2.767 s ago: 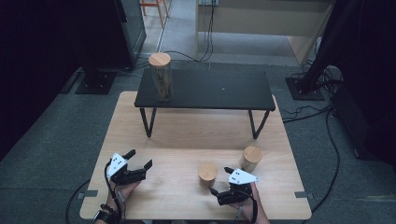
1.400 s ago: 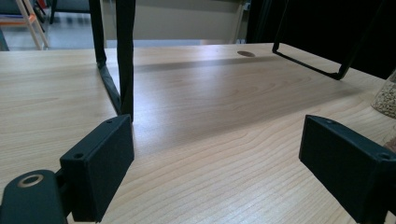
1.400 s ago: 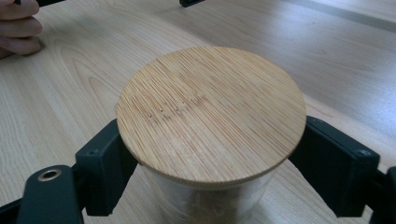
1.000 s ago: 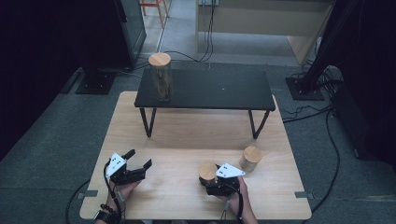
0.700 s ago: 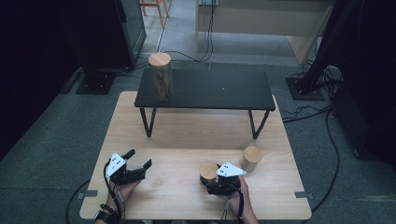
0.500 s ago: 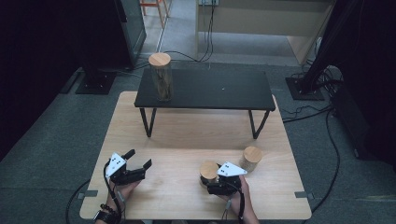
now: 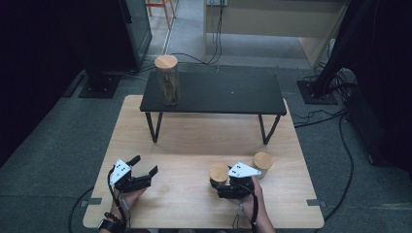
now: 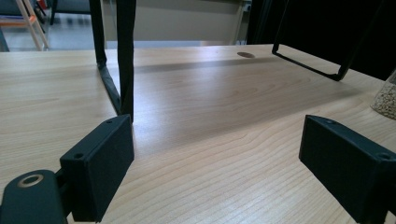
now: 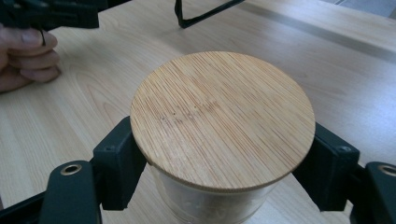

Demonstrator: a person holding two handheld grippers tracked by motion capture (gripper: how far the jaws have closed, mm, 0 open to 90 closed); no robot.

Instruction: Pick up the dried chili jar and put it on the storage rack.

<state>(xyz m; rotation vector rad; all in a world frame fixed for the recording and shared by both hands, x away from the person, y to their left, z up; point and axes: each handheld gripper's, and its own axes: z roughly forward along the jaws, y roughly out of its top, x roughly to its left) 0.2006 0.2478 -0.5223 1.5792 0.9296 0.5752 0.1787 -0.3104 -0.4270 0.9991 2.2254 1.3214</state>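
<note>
Here the right gripper pinches a small clear jar just under its lid, 1 black jaw pressed against each side of the glass, as the right gripper view shows at lower centre. The jar's bamboo lid is a flat round disc with fine straight grain, pale tan, wider than the glass body beneath it. In the high view the jar sits right of centre in the lower part of the frame, at the tip of the gripper, over the light wooden table.

A second jar with the same kind of lid stands just beside it, to its right. A taller jar, also wood-lidded, stands at the left end of the black low table in the upper middle of the frame.

The left gripper rests at the lower left of the high view, its jaws spread with only bare tabletop between them, well apart from the held jar.
</note>
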